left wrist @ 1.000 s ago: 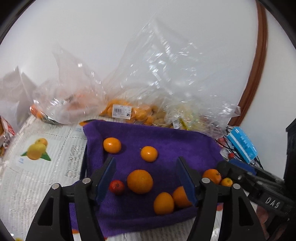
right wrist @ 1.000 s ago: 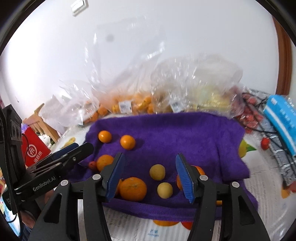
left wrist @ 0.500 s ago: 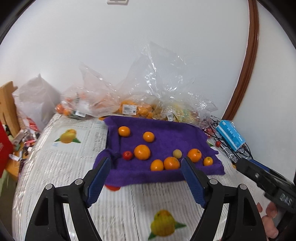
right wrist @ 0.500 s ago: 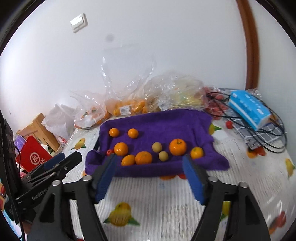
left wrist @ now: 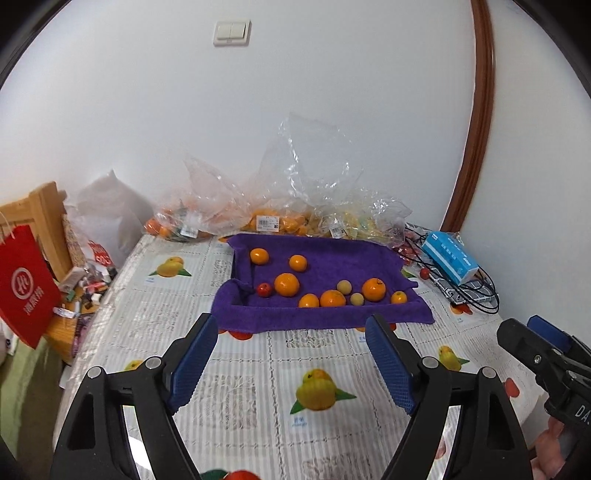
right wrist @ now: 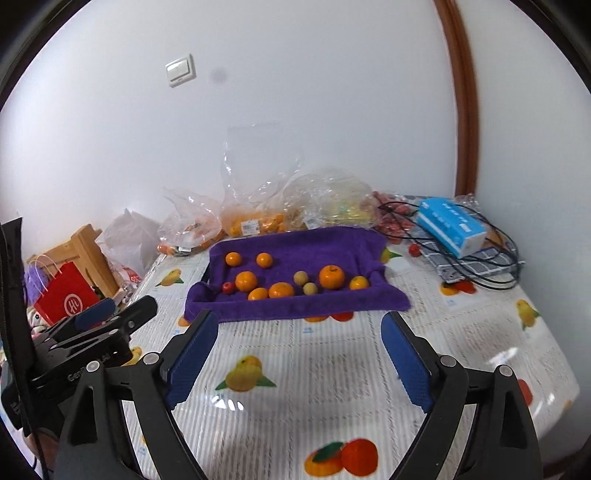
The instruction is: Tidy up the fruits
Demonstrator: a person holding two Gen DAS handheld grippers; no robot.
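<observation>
Far left, off the tabletop edge: red paper bag (left wrist: 26,280), wooden frame (left wrist: 46,218), white plastic bag (left wrist: 110,214). Tabletop (left wrist: 258,369) covered in fruit-print cloth, white wall behind with light switch (left wrist: 232,32).

Left tool (left wrist: 286,354) low over near tabletop, well short of the towel, blue pads spread wide, released, nothing between. Seen also at left edge of right wrist view (right wrist: 99,325).

Middle, toward back: purple towel (left wrist: 332,254) with raised edges, holding the fruit. On it, left to right: small red fruit (left wrist: 264,290), two small oranges at back (left wrist: 259,256) (left wrist: 298,263), larger orange (left wrist: 286,284), two oranges at front edge (left wrist: 308,301) (left wrist: 332,298), two pale yellow round fruits (left wrist: 344,286) (left wrist: 357,299), big orange with stem (left wrist: 373,289), small orange at right end (left wrist: 399,297). All apart or just beside each other, none gripped.

Behind towel against wall: clear plastic bags (left wrist: 295,192) with more orange and yellow fruit, price labels showing.

Right tool (right wrist: 299,347) also low over near tabletop, short of towel, jaws opening, nothing between. Its tip visible at right edge of left wrist view (left wrist: 532,350).

Far right: blue tissue pack (right wrist: 450,225) on checked cloth with black cables (right wrist: 491,269), small red fruits nearby (right wrist: 391,210), brown door frame (right wrist: 461,96).
</observation>
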